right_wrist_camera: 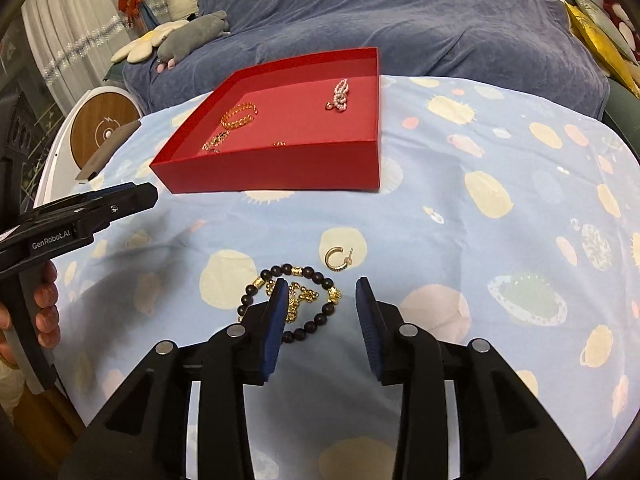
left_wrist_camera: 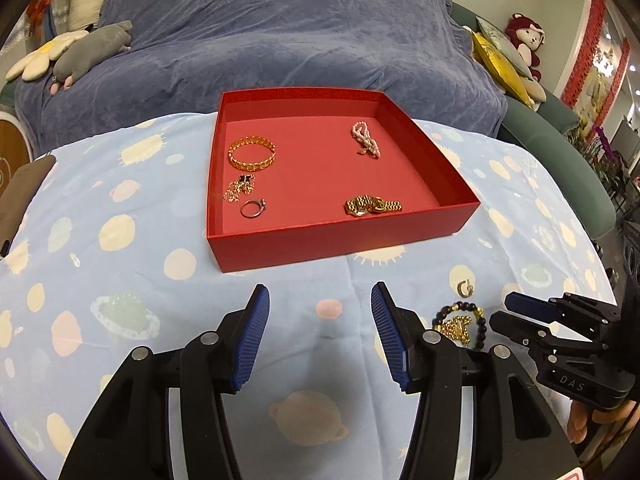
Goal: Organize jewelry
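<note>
A red open box (left_wrist_camera: 320,245) (right_wrist_camera: 280,168) sits on the blue patterned cloth. It holds a gold bangle (left_wrist_camera: 252,154), a pearl piece (left_wrist_camera: 366,139), a gold watch (left_wrist_camera: 370,206), a ring (left_wrist_camera: 253,208) and a small chain (left_wrist_camera: 239,189). A black bead bracelet with a gold chain (right_wrist_camera: 306,304) (left_wrist_camera: 462,326) and a gold hoop earring (right_wrist_camera: 337,259) (left_wrist_camera: 465,288) lie on the cloth. My right gripper (right_wrist_camera: 322,290) is open, low over the bracelet. My left gripper (left_wrist_camera: 320,300) is open and empty before the box.
A sofa under a blue-grey blanket (left_wrist_camera: 280,40) stands behind the table with plush toys (left_wrist_camera: 88,52). A round wooden-faced device (right_wrist_camera: 104,128) and a dark flat object (right_wrist_camera: 108,152) sit at the table's left edge.
</note>
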The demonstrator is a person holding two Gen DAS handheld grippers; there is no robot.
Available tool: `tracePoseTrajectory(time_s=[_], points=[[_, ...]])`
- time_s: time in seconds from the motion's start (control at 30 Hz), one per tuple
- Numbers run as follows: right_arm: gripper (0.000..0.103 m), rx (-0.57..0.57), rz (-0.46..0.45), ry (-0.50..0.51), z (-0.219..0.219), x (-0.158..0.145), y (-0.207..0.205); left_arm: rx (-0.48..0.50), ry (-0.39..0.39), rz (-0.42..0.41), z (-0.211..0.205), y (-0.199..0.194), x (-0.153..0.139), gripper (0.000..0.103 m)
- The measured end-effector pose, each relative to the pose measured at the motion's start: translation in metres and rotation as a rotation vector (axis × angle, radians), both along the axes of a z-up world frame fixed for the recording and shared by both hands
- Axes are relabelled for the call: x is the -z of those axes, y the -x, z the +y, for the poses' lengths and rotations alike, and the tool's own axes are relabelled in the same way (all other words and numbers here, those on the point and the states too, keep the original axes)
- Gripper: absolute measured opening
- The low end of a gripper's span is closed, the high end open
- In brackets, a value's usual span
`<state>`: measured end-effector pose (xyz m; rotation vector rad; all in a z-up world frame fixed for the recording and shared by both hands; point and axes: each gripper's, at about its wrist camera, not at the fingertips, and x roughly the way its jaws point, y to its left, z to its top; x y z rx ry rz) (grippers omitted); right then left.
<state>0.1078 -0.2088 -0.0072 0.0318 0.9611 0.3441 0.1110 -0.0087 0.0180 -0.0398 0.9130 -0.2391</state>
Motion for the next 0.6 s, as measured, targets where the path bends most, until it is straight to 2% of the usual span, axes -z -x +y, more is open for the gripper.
tracePoseTrajectory(time_s=[0.13,0.2,0.23,0.27,0.3,0.33,0.6], points=[[0.034,-0.011,0.021,0.037,0.006,0.014,-0.002,0.020,-0.012,0.000,-0.005,0.004,0.004,0.051],[0.031,-0.012,0.038,0.044,0.006,0.021,-0.003,0.023,-0.019,0.000,-0.006,0.004,0.006,0.051],[0.026,-0.008,0.031,0.049,0.006,0.022,-0.001,0.024,-0.016,0.003,-0.007,0.003,0.007,0.051],[0.015,-0.008,0.029,0.054,0.006,0.022,-0.002,0.024,-0.015,0.006,-0.008,0.002,0.007,0.051],[0.011,-0.007,0.033,0.050,0.006,0.021,-0.003,0.025,-0.013,0.008,-0.008,0.002,0.008,0.051],[0.007,-0.001,0.031,0.038,0.005,0.019,-0.003,0.028,-0.011,0.008,-0.009,0.002,0.008,0.051],[0.007,0.023,-0.121,-0.053,-0.008,-0.039,0.010,0.066,0.008,0.029,-0.030,-0.002,0.013,0.052]])
